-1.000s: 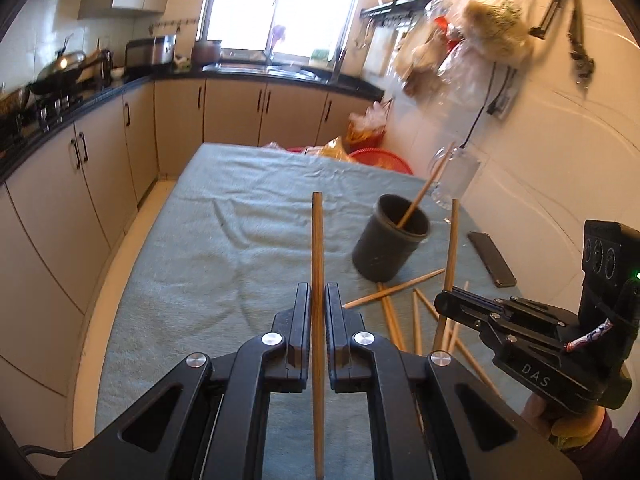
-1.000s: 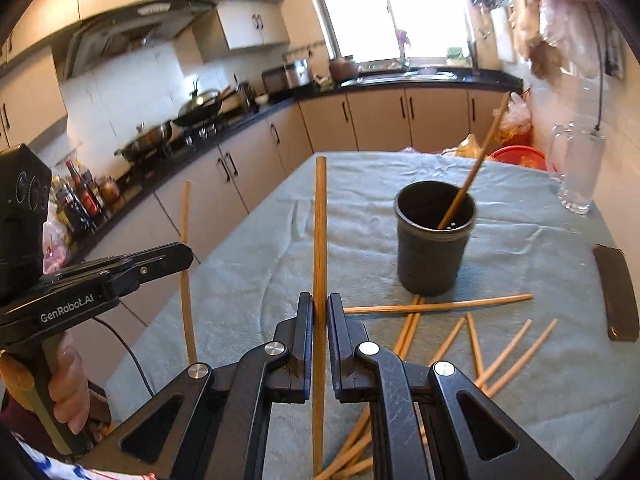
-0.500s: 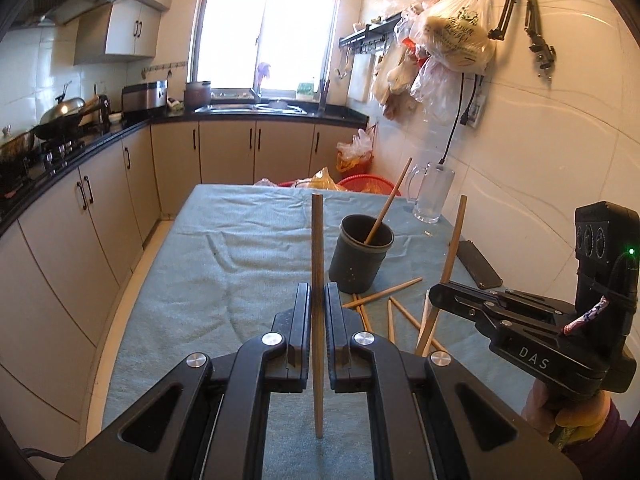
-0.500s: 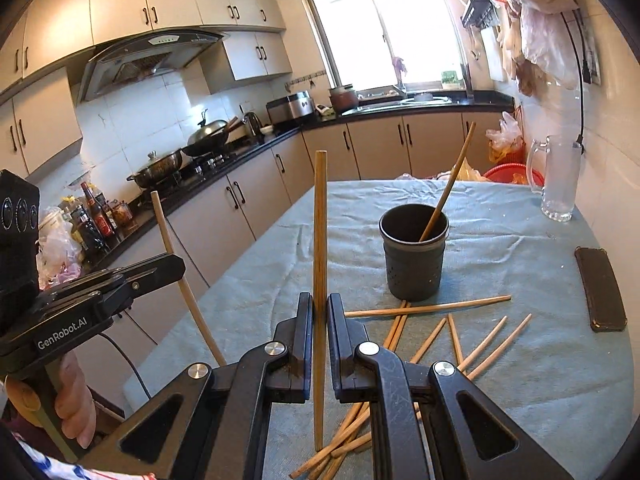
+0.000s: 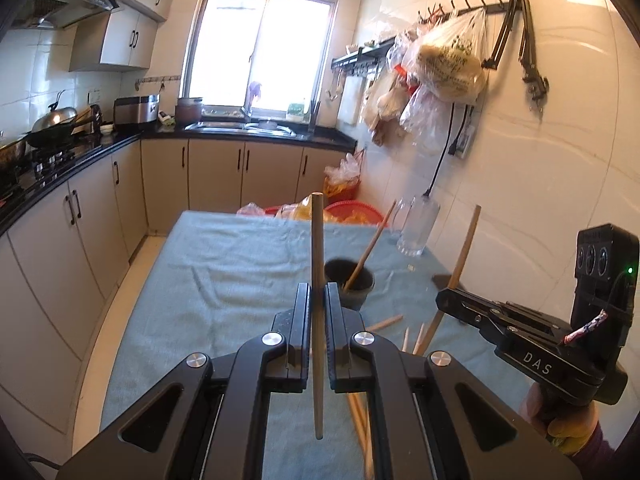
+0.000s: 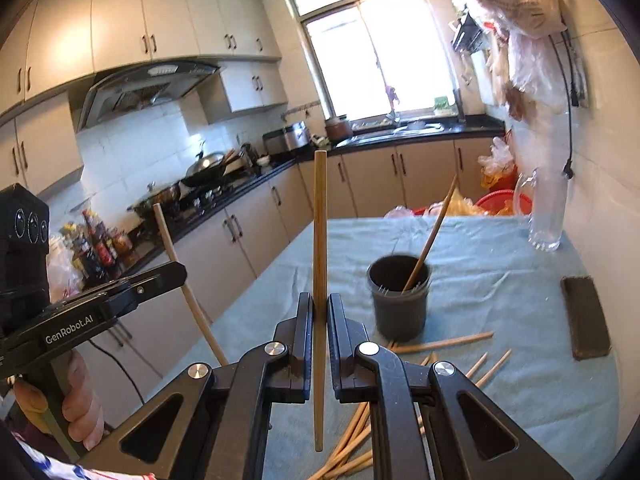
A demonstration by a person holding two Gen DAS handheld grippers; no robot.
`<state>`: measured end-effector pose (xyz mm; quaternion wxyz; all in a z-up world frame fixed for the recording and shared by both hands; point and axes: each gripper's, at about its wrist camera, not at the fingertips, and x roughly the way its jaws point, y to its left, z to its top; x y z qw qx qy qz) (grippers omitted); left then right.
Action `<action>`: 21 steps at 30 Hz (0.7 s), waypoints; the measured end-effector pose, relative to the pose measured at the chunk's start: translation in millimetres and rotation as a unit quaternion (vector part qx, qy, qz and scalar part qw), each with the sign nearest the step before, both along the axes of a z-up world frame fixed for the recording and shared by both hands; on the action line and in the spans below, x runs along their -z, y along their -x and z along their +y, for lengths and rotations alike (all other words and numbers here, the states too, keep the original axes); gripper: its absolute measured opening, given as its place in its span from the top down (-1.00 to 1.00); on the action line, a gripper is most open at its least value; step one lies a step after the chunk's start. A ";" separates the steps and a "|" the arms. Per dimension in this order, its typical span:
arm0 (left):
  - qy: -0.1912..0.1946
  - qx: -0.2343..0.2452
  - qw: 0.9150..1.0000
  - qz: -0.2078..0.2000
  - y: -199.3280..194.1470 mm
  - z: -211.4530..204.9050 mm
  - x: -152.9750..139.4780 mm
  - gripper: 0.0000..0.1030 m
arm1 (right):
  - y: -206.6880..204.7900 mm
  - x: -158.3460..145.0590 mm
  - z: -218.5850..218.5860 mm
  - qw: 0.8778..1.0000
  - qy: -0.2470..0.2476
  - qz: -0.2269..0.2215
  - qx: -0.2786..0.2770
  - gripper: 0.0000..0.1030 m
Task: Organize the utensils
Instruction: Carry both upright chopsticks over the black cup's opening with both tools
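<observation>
My left gripper (image 5: 318, 298) is shut on a wooden chopstick (image 5: 317, 256) that stands upright between its pads. My right gripper (image 6: 319, 308) is shut on a second upright chopstick (image 6: 319, 232). Each gripper shows in the other's view: the right one (image 5: 444, 300) with its stick (image 5: 464, 248), the left one (image 6: 180, 274) with its stick (image 6: 172, 240). Both hang above the near end of the table. A dark cup (image 6: 398, 300) stands ahead with one chopstick (image 6: 434, 236) leaning in it. Several loose chopsticks (image 6: 444, 344) lie on the cloth in front of the cup.
A blue-grey cloth (image 6: 500, 280) covers the table. A dark flat case (image 6: 584, 322) lies at the right, a glass jug (image 6: 544, 208) at the far right corner. Cabinets and a stove with pans (image 6: 204, 172) run along the left; bags (image 5: 444, 60) hang on the right wall.
Both grippers have risen and tilted up with their chopsticks still clamped. The cup and table sit lower in both views; more of the window and wall shows.
</observation>
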<state>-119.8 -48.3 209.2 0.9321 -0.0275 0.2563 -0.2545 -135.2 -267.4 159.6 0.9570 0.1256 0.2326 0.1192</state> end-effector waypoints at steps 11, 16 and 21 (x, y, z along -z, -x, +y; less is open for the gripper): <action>0.034 0.019 0.999 -0.023 -78.2 -53.8 -55.0 0.88 | -56.7 -43.4 -47.2 0.997 -0.018 -0.030 0.064 0.86; 0.036 0.021 0.999 -0.027 -117.4 -88.8 -61.5 0.88 | -90.1 -58.1 -61.5 0.995 -0.023 -0.046 0.088 0.86; 0.017 0.013 1.000 -0.013 -156.3 -119.8 -42.5 0.88 | -124.6 -41.7 -76.5 0.992 -0.031 -0.033 0.119 0.86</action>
